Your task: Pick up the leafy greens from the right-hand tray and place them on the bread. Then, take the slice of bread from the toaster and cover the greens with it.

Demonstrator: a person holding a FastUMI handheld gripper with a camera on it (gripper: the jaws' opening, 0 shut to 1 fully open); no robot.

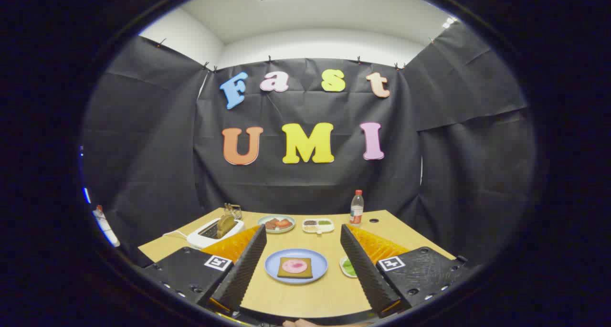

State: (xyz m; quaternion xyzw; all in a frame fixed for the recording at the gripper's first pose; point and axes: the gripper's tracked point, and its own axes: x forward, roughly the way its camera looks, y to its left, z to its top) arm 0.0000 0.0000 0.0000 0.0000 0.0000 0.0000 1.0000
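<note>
While my fingers [302, 235] stand spread wide with nothing between their pads, I look down over a wooden worktop [305, 298] inside the booth.

Between the fingers, at twelve o'clock and close ahead, lies a blue plate [319, 260] carrying a slice of bread [295, 270] with a pink round of meat [294, 266] on top of it. At about two o'clock from the plate, touching the inner side of my right finger [365, 269] as I see it, sits a small white tray holding the leafy greens [349, 267]; the finger hides part of it.

Beyond my left finger [246, 265], at ten o'clock, a white toaster [206, 236] stands near the worktop's far left edge with a browned toaster slice [225, 225] sticking upright out of its slot, and a cord runs off to its left. Just behind it is a small wire rack [233, 210].

Farther back at twelve o'clock, a grey-green dish [276, 223] holds red and brown pieces, and just beside it at one o'clock is a white divided dish [318, 225] with small portions. At one o'clock beyond that, a clear bottle [356, 207] with a red cap stands upright near the far edge.
</note>
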